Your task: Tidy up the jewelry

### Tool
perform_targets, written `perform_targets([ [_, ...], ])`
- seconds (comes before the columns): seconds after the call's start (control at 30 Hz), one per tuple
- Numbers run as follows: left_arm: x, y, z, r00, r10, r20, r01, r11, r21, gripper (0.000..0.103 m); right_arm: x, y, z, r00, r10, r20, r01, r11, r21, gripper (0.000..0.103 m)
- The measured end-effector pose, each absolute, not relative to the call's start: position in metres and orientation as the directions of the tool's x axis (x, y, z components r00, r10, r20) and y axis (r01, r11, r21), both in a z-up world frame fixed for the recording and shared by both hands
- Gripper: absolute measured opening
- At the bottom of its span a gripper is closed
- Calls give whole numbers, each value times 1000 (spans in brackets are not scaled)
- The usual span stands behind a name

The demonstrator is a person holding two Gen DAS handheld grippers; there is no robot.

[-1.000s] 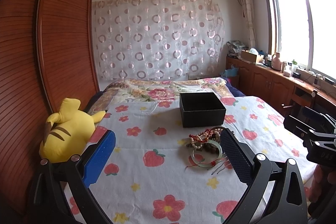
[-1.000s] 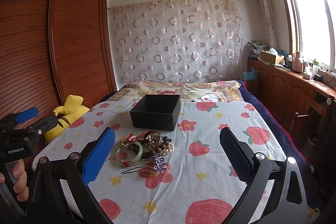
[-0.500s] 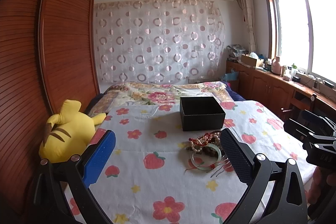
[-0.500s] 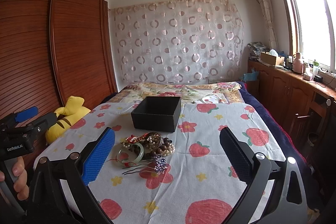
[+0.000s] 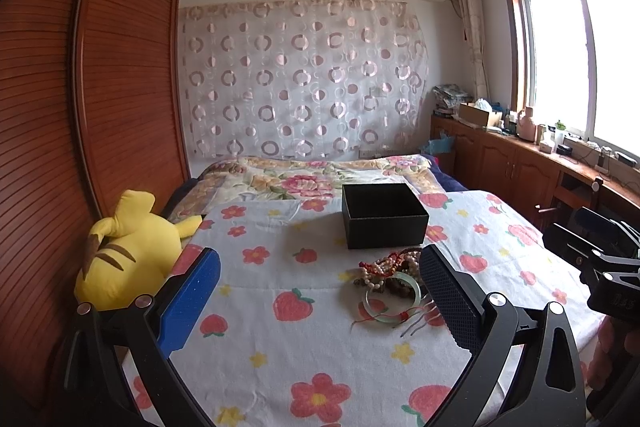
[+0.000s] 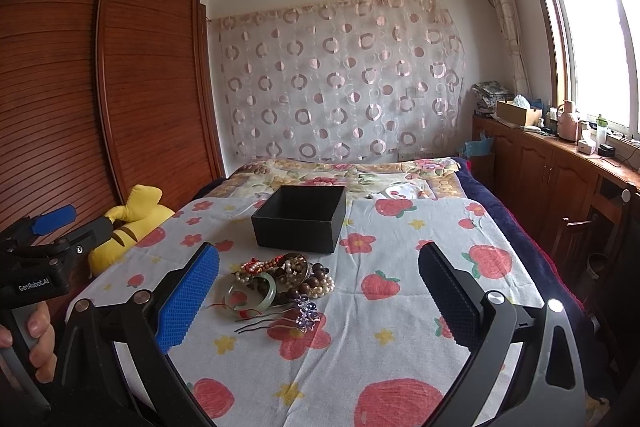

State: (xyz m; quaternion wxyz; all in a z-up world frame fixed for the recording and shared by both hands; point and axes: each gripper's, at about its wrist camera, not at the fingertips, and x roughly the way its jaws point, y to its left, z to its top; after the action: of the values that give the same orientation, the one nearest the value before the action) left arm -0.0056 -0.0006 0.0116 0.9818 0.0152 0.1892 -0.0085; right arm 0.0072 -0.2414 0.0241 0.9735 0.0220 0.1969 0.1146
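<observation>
Right claw (image 6: 319, 301) gaping, jewelry pile (image 6: 282, 277) just ahead-left.

Both wrist views look low along the strawberry-print bedspread (image 5: 280, 359) toward the open black box (image 6: 299, 219), centre frame.

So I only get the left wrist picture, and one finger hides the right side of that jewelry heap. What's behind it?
Observer: A purple flower hairpin, lying at the near edge of the jewelry pile.
Operator: Who holds the left gripper? I see only its fingers.
Observer: A hand wraps its handle, low at the left.
Operator: Is the right gripper holding anything?
Observer: No, its jaws stand wide apart and empty, short of the pile.
</observation>
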Motion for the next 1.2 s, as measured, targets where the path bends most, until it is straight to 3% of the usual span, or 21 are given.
perform_targets([
  [0.5, -5, 0, 1, 922, -9, -387, 23, 999, 33, 96, 3, -235, 21, 896, 241, -372, -230, 970, 75, 101],
  [1.0, 22, 10, -32, 866, -5, -500, 33, 998, 48, 96, 21, -245, -21, 850, 286, -443, -271, 958, 99, 101],
  [1.2, 38, 8, -50, 832, -55, -551, 90, 995, 37, 96, 34, -242, -43, 807, 320, -496, -317, 944, 94, 88],
])
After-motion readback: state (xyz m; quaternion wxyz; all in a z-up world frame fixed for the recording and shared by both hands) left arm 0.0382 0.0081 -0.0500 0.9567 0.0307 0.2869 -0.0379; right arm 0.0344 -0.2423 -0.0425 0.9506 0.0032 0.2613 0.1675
